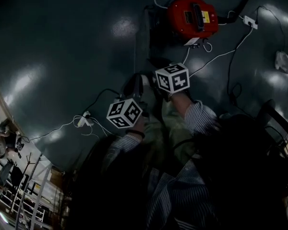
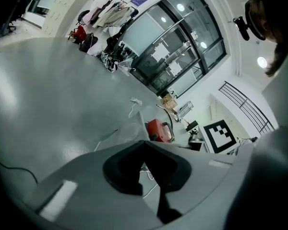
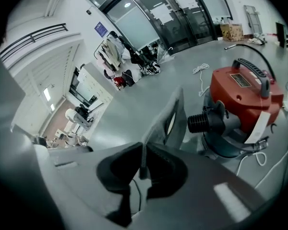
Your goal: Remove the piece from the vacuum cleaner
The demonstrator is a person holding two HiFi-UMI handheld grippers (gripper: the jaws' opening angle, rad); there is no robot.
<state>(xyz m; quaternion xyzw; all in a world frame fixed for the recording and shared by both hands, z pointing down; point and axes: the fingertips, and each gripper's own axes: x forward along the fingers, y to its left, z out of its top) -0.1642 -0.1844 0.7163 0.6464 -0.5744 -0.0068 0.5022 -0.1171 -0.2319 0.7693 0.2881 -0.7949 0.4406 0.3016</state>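
The red vacuum cleaner (image 1: 193, 17) stands on the dark floor ahead of me, with its black ribbed port (image 3: 204, 122) facing my way. A thin flat grey piece (image 1: 140, 47) stands on edge between me and the vacuum, apart from the port. My right gripper (image 3: 143, 163) is shut on the lower edge of the piece (image 3: 165, 123). The left gripper (image 2: 145, 145) has its jaws together on the same piece (image 2: 127, 133), with the vacuum (image 2: 158, 131) beyond it. In the head view the left gripper (image 1: 133, 91) and right gripper (image 1: 153, 83) sit side by side.
White cables and a power strip (image 1: 250, 21) trail across the floor right of the vacuum. A second white plug (image 1: 84, 121) lies at the left. A black hose (image 1: 240, 8) curves behind the vacuum. Clothes racks (image 3: 129, 56) and glass doors stand far off.
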